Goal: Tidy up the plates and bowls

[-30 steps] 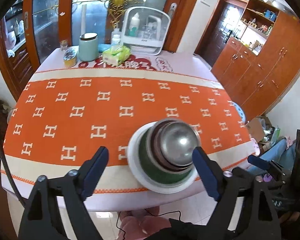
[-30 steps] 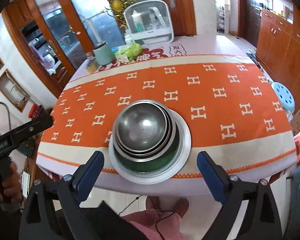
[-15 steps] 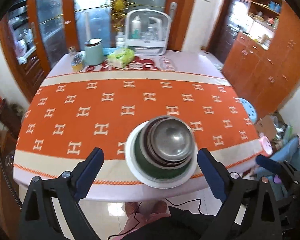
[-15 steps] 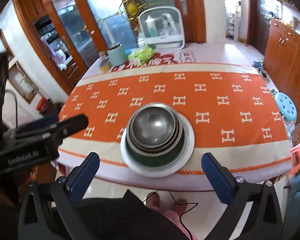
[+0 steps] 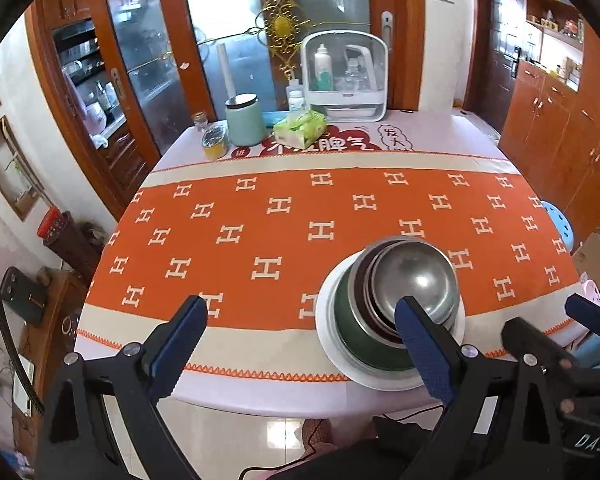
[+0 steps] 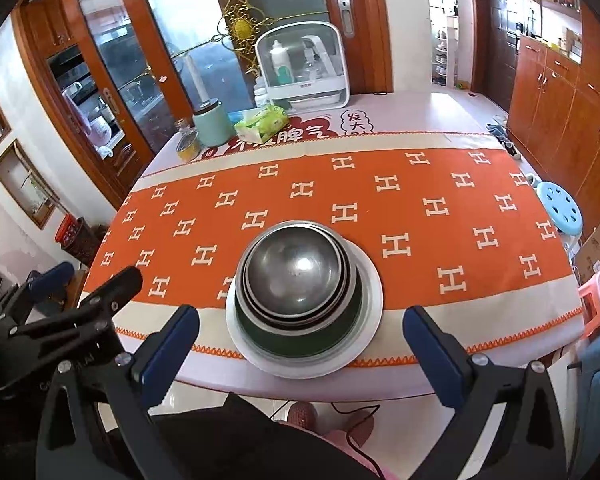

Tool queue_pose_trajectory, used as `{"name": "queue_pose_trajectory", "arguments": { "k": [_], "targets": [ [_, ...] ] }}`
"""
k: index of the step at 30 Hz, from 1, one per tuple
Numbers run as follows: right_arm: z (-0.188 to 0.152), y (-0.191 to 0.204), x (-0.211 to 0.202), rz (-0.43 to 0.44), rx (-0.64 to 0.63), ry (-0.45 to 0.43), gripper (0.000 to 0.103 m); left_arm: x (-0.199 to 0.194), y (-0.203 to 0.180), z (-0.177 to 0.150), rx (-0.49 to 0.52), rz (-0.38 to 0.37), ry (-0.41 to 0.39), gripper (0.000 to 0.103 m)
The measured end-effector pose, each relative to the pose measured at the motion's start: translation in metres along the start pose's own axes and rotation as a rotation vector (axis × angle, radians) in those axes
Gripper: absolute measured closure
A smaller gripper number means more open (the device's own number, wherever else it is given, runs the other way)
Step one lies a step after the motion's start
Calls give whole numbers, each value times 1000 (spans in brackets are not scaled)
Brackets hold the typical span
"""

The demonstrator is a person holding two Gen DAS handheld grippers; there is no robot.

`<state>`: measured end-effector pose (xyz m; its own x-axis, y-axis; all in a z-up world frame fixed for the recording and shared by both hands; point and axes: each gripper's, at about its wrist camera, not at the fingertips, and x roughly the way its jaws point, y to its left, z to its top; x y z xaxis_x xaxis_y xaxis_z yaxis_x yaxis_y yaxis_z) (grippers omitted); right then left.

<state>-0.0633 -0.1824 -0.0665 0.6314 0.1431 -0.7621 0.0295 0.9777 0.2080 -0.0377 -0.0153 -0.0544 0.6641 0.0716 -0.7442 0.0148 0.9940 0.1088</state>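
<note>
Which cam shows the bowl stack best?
Right wrist: the bowl stack sits centred and unobstructed on its white plate. Left wrist shows it off to the right, its near side hidden behind a finger of the hand-held gripper.

Nested bowls [image 6: 294,276] sit on a plate [image 6: 370,300] at the table's [image 6: 440,118] near edge, a canister [image 6: 214,124] far behind.

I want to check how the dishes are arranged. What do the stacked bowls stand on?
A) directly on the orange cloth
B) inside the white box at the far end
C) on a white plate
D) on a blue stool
C: the metal bowls are nested in a green bowl, which rests on a white plate near the table's front edge.
</note>
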Motion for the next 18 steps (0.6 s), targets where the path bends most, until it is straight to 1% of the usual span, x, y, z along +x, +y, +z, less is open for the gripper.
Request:
{"name": "queue_pose_trajectory", "arguments": {
  "k": [3, 10, 18],
  "targets": [
    [2, -1, 2, -11, 3, -4, 0, 3, 2, 1, -16, 4, 1, 1],
    [5, -6, 2, -39, 17, -35, 0, 11, 1, 5, -28, -11, 7, 1],
    [9, -7, 8, -71, 10, -31, 0, 19, -5, 9, -37, -25, 10, 1]
  ]
}}
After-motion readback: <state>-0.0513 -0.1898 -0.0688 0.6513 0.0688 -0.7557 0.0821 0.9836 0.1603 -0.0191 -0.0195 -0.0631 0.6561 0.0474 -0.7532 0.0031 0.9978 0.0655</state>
